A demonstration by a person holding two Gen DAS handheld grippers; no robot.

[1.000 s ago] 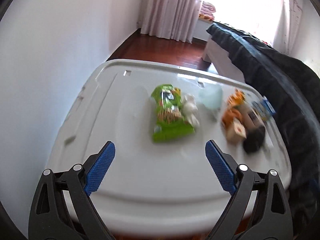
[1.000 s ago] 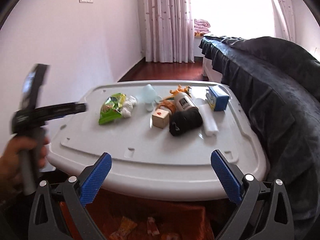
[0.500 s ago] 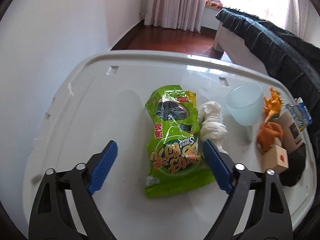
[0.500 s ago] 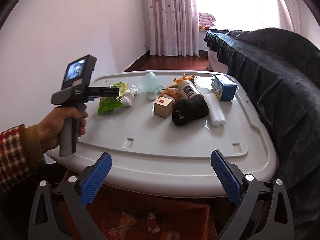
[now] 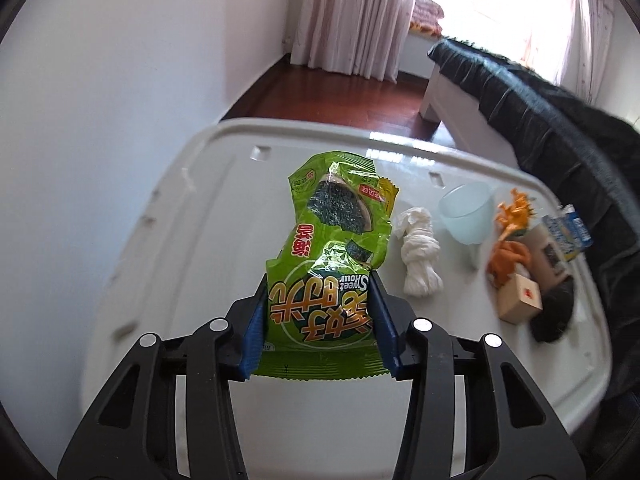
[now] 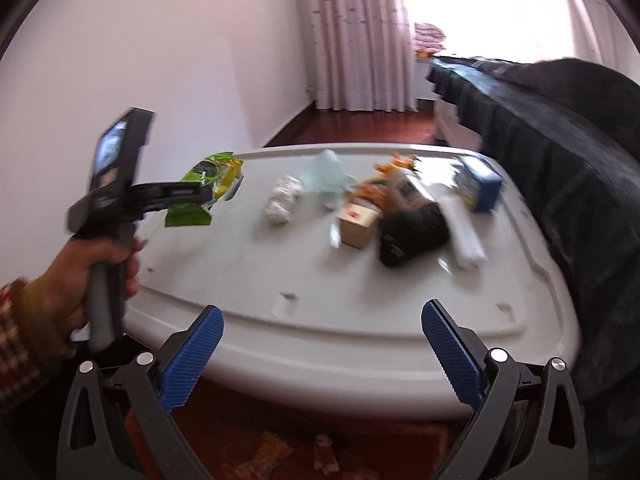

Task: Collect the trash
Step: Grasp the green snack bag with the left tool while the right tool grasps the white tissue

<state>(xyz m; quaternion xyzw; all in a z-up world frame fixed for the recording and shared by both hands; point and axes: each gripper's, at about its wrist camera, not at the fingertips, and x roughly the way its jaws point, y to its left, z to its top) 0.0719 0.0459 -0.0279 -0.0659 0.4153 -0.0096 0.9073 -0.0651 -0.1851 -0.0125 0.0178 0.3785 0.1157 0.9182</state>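
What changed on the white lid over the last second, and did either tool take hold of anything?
The left tool moved in over the green snack bag, closed on its near end and has lifted it off the white lid. The right tool stays open, hanging back at the lid's near edge. The crumpled tissue, pale cup, wooden block and blue box lie where they were.

Daylight blows out the window (image 5: 500, 8) — fisheye edges bend, right view blurred.

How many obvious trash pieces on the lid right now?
2: the green snack wrapper, shut in the left gripper, and the crumpled white tissue beside it. More may be hidden.
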